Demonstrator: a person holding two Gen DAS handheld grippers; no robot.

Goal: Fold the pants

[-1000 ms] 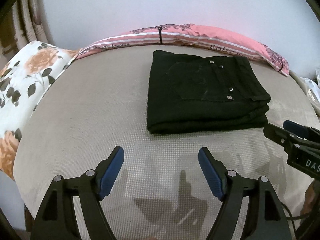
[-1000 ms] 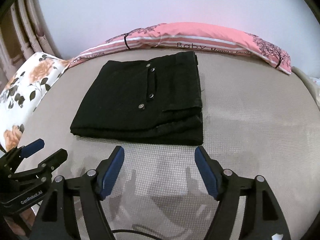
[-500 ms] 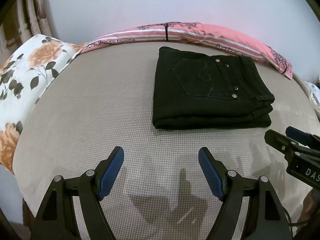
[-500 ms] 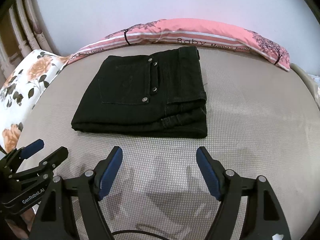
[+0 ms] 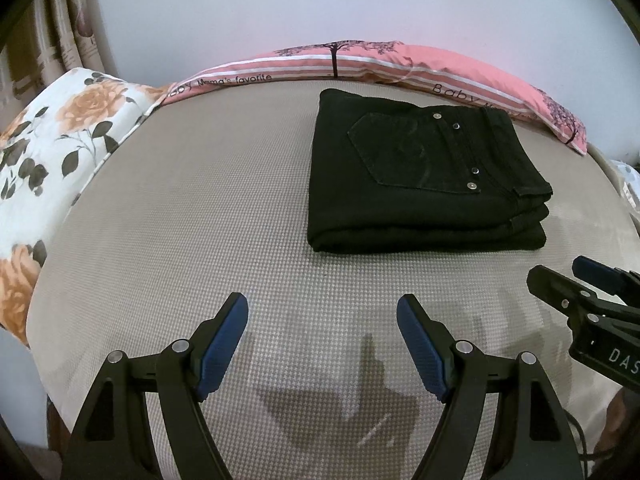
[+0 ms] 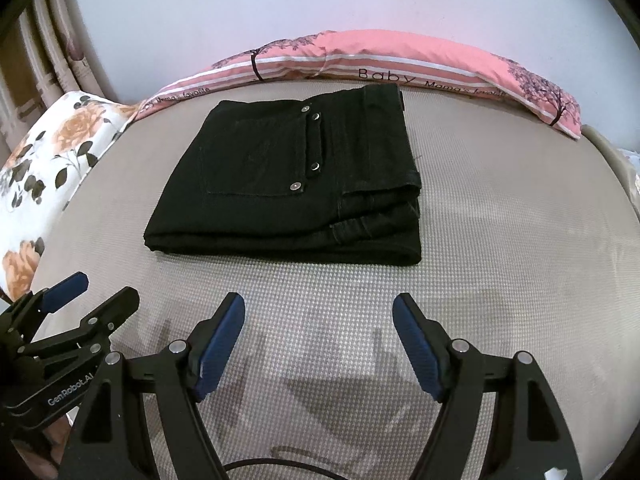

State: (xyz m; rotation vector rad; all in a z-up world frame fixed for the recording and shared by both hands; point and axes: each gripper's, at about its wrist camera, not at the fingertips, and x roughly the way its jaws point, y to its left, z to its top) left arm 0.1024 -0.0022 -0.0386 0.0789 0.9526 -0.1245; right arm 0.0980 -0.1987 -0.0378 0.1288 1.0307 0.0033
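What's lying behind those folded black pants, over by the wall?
Behind the black pants a long pink striped pillow printed with trees and "Baby" runs along the wall, beyond the beige mattress. Whether the two touch is unclear. Whatever lies behind the pillow is hidden.

Pink pillow (image 5: 400, 68) — floral pillow (image 5: 52, 152)

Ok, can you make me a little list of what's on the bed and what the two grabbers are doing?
pants: black pants, folded in a neat stack, pocket on top
bed: beige bed, pants lie flat on it
pillows: pink pillow behind the pants; flowery pillow at the side
left gripper: open, holding nothing, short of the pants
right gripper: open, holding nothing, short of the pants
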